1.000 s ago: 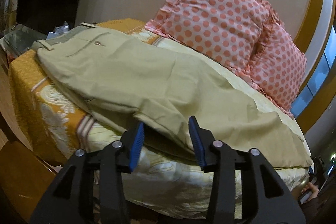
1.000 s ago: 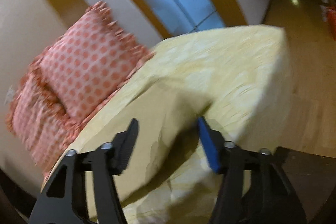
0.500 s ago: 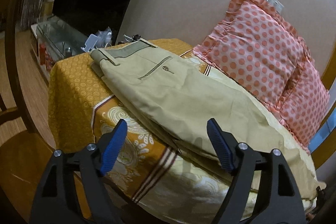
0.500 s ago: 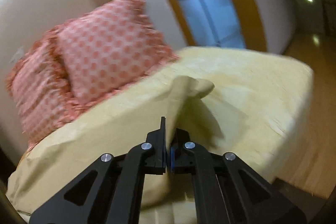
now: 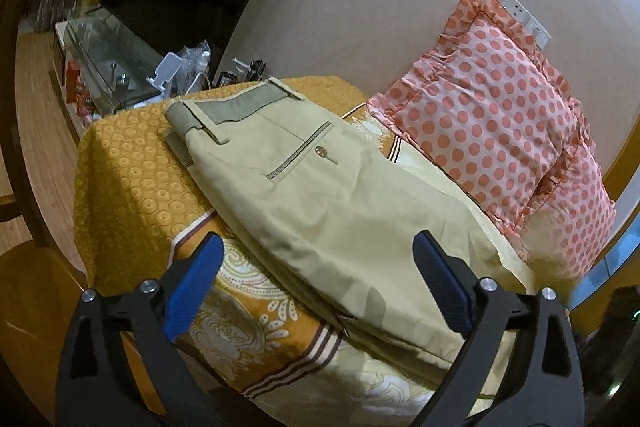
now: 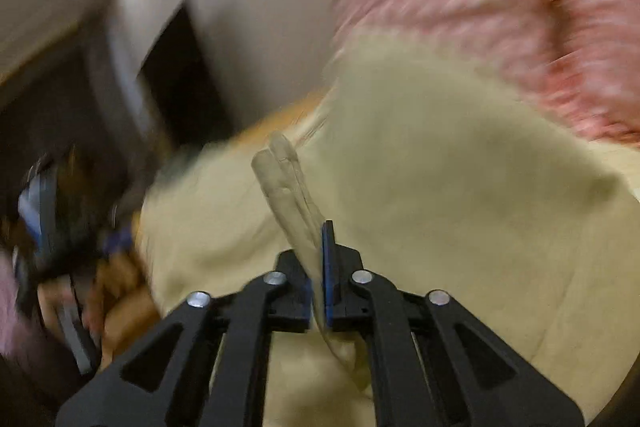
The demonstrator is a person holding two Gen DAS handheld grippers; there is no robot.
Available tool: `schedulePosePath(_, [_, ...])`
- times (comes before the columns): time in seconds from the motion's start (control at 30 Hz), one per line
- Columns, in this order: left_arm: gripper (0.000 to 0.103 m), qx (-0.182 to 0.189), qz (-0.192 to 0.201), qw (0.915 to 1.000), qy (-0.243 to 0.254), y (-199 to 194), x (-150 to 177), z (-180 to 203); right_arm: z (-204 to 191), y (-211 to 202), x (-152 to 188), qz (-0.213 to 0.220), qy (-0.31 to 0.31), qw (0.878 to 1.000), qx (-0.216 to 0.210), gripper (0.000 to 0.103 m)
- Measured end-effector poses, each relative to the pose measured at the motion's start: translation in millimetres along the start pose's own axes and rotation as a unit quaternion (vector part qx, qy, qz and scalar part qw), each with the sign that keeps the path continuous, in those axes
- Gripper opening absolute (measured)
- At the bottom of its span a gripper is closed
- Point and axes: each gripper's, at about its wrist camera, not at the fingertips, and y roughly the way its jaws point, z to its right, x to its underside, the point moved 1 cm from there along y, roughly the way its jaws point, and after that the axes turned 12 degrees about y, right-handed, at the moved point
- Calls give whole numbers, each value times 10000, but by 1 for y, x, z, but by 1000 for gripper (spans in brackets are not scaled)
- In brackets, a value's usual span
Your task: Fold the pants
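Right claw [image 6: 318, 283] clamps the pants [image 5: 320, 211] hem; left claw [image 5: 316, 291] gapes empty above them. Thin cloth could slip free mid-swing.

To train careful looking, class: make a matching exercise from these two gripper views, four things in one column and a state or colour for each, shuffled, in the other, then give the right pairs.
Column one:
1. left gripper
2. right gripper
3. pillow
4. waistband of the pants

Column two:
A. pink with darker dots
B. open, holding nothing
C. lying on the orange end of the bedspread
D. shut on a bunched fold of the beige pants

Pairs: 1-B, 2-D, 3-A, 4-C
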Motion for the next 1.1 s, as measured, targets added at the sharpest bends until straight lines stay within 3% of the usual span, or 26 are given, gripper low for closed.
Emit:
schedulePosePath(0.03, [96,-12,-60,10000,-27,3,0,-2,-9,10,9,-260,-43,9997,-18,27])
schedulePosePath(0.07, [96,27,-180,9998,-126,8,-1,-6,-13,13,14,-338,-68,9994,-14,58])
schedulePosePath(0.13, [96,79,-156,9996,-226,10,-1,-10,-20,1,23,-106,-123,9998,-61,95])
schedulePosePath(0.3, [96,79,-230,9992,-311,20,-8,-13,-7,-43,17,496,295,9981,-223,96])
schedulePosePath(0.43, [91,-37,-295,9991,-316,32,-18,-15,10,-60,10,730,604,9951,-272,96])
schedulePosePath(0.5, [79,-144,-358,9986,-365,39,-24,-19,20,-63,7,810,687,9940,-276,97])
schedulePosePath(0.57, [21,-202,-542,9967,-565,47,-27,-27,24,-67,6,869,749,9930,-278,98])
schedulePosePath(0.63, [14,-173,-598,9956,-704,49,-30,-35,34,-72,3,940,843,9917,-261,98])
schedulePosePath(0.67, [11,-237,-593,9967,-507,45,-36,-29,39,-76,4,979,878,9910,-237,98])
schedulePosePath(0.73, [9,-404,-370,9982,237,34,-50,2,53,-90,2,1130,990,9886,-133,98])
schedulePosePath(0.8, [7,-248,-120,9954,921,21,-64,44,70,-106,-2,1367,1157,9838,-14,98])
schedulePosePath(0.87, [7,141,124,9856,1680,6,-74,100,84,-125,-5,1657,1345,9769,136,98])
schedulePosePath(0.97, [7,1082,345,9515,2860,-13,-62,198,112,-164,-8,2216,1749,9584,415,98])
schedulePosePath(1.0, [7,1411,358,9360,3206,-17,-52,226,123,-178,-8,2402,1968,9491,525,98])
schedulePosePath(1.03, [8,1876,288,9127,3619,-21,-33,261,130,-184,-7,2464,2082,9450,550,98])
schedulePosePath(1.1, [8,2399,47,8774,4154,-21,4,301,149,-198,-5,2538,2404,9346,659,99])
